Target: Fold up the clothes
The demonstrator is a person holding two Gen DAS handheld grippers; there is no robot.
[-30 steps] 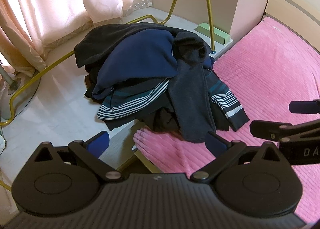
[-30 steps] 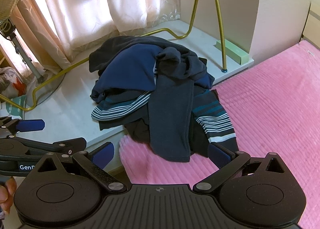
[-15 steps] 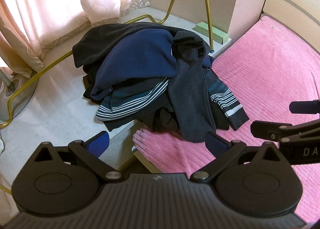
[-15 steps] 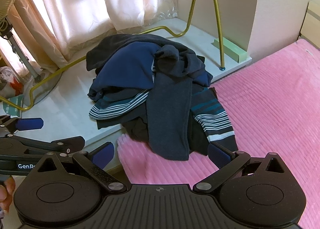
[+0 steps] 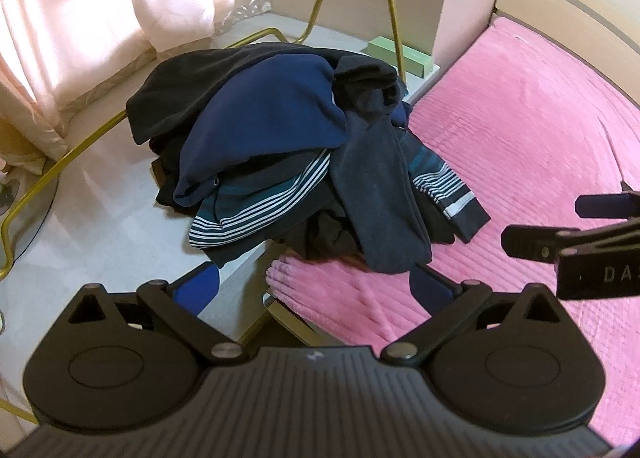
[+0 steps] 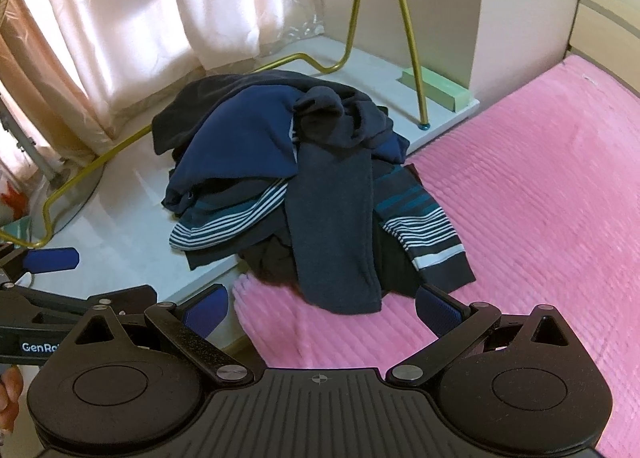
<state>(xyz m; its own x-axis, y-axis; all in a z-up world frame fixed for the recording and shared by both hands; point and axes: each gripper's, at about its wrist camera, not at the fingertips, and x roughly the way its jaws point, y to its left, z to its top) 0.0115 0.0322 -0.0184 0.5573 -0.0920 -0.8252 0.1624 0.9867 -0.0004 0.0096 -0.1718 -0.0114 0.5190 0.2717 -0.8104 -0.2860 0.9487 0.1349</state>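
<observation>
We hold both tongs short of the clothes, side by side. Our left gripper (image 5: 314, 286) stands with its blue fingers (image 5: 202, 290) spread wide and nothing between them; below it lie the pale ledge (image 5: 100, 225) and the corner of the pink bedspread (image 5: 520, 137). To the left of both tongs a gold wire rack (image 6: 72, 185) runs along the ledge in front of the pink curtain (image 6: 120, 17). Straight ahead of both tongs sits the pile of clothes (image 5: 280, 161), half on the ledge and half on the bedspread: a navy top (image 5: 264, 125) on the heap, a striped garment (image 5: 256, 205) under it, and a dark grey sleeve (image 6: 332, 225) hanging toward us, its end just beyond our fingertips and not touching them. Our right gripper (image 6: 322, 310) is likewise wide open and empty, over the bedspread edge. Beyond the pile, right of centre, a green box (image 6: 436, 87) rests on the ledge.
</observation>
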